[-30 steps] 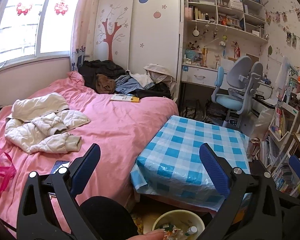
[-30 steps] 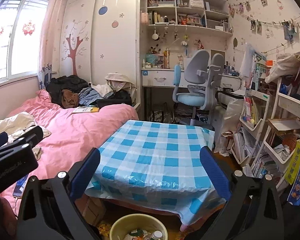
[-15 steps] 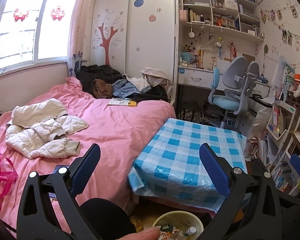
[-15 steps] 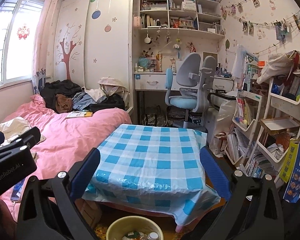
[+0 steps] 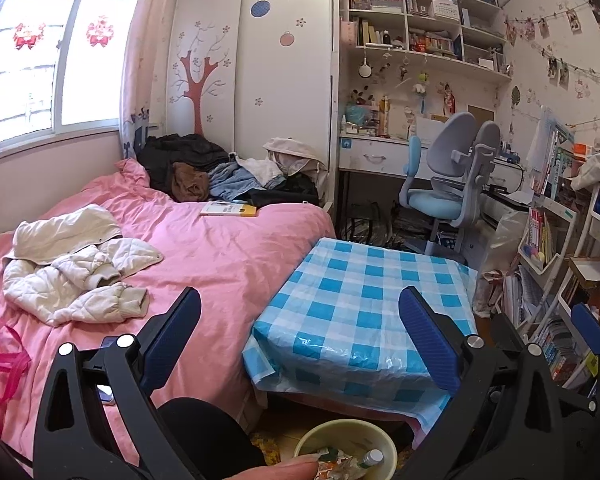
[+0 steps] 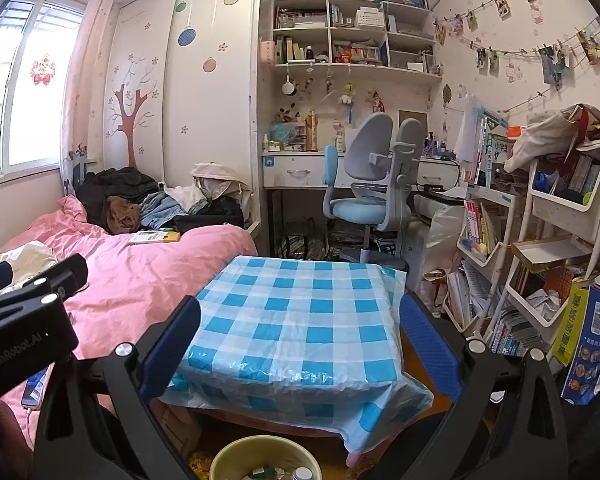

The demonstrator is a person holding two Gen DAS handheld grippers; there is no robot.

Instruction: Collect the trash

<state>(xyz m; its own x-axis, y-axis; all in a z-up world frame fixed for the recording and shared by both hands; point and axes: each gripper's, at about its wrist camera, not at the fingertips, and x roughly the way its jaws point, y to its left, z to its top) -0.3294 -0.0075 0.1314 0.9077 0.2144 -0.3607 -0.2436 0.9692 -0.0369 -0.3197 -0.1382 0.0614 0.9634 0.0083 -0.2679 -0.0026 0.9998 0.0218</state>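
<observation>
Both tongs are spread wide with nothing between the pads: the left tongs and the right tongs both point out over the little table with the blue and white checked cover, and the top of that table is bare. The trash sits low down in a pale yellow bin on the floor just in front of the table, right at the bottom edge of both views; I can make out a crumpled wrapper and a plastic bottle with a white cap in it, the rest is too cut off to tell. A fingertip pokes in at the bottom of the left view, right next to the bin rim. The pink bed runs along the left of the table, with a cream jacket bunched on it, a book further back and a heap of clothes by the wardrobe. A phone lies near the bed edge. Blue desk chair behind the table, packed shelves on the right
</observation>
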